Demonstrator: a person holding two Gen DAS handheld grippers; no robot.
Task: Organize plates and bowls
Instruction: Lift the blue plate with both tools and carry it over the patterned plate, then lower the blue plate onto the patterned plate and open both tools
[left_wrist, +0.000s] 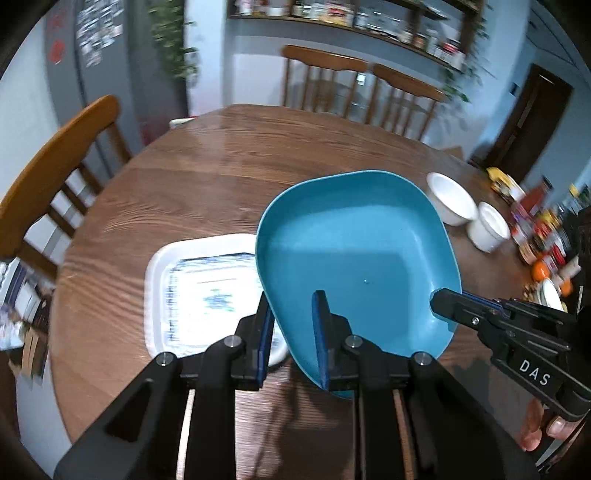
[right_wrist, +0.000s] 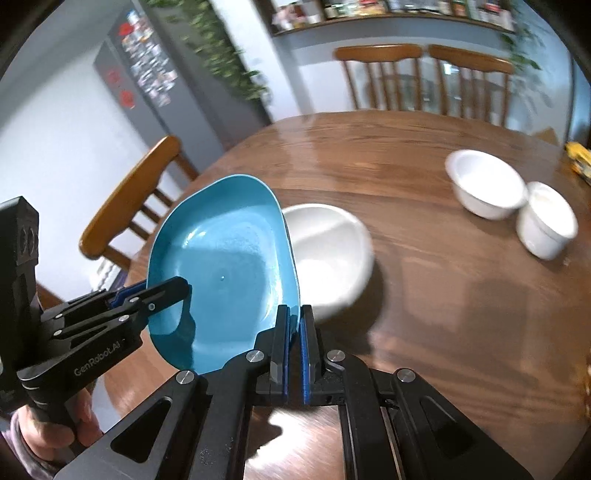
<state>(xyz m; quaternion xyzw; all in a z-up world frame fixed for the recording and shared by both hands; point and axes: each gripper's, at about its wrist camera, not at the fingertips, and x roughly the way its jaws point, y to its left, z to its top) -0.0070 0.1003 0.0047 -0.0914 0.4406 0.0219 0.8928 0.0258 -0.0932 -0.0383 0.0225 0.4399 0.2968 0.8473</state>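
While both claws clamp its rim, the blue plate (left_wrist: 354, 254) hangs tilted above the wooden surface (left_wrist: 207, 177): left claw (left_wrist: 293, 332) on one edge, right claw (right_wrist: 294, 345) on another. A white patterned plate (left_wrist: 199, 291) lies beneath; two white bowls (right_wrist: 487, 184) stand well apart.

Plate (left_wrist: 354, 251) above table (left_wrist: 207, 177), tray (left_wrist: 192, 288) left, bowls (left_wrist: 452, 197) right

A home dining room: wooden table (left_wrist: 221, 177), chairs (left_wrist: 325, 77), pantry shelf (left_wrist: 351, 18).
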